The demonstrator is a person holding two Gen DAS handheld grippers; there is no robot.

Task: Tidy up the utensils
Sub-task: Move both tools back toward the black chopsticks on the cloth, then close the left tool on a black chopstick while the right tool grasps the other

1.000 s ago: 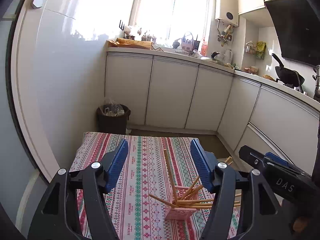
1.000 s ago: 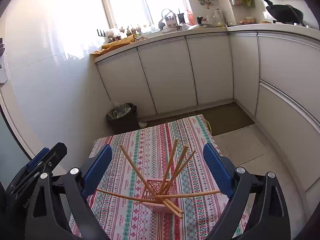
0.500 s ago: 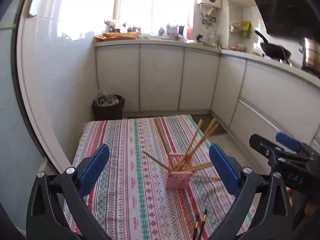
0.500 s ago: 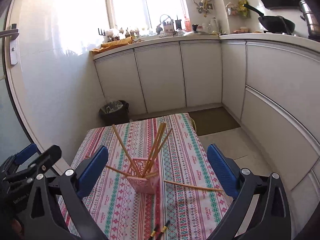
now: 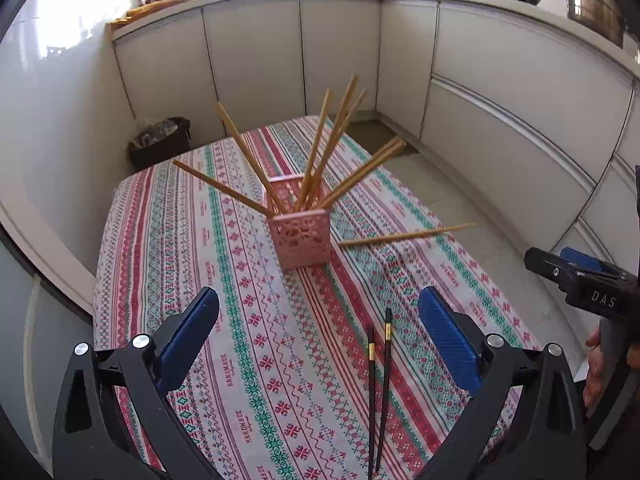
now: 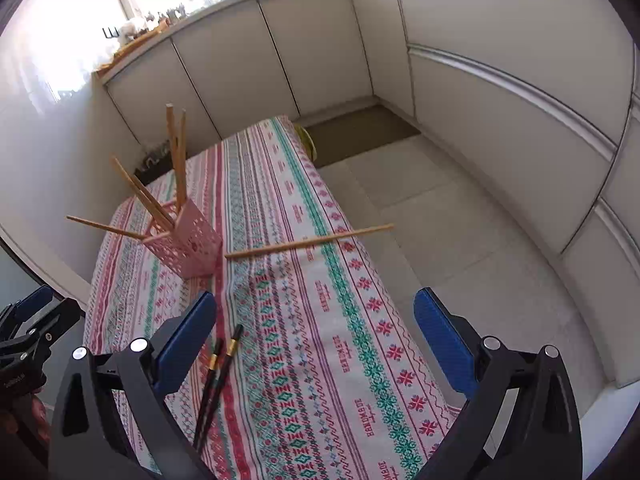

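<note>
So both my hand-held grippers, left [image 5: 319, 330] and right [image 6: 315, 330], gape empty; next grab black chopsticks [image 5: 378, 384] nearside of pink holder [image 5: 301, 242].

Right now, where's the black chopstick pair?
The black chopstick pair lies flat on the tablecloth, nearer the cameras than the pink holder: low centre-right in the left wrist view, lower left in the right wrist view.
</note>
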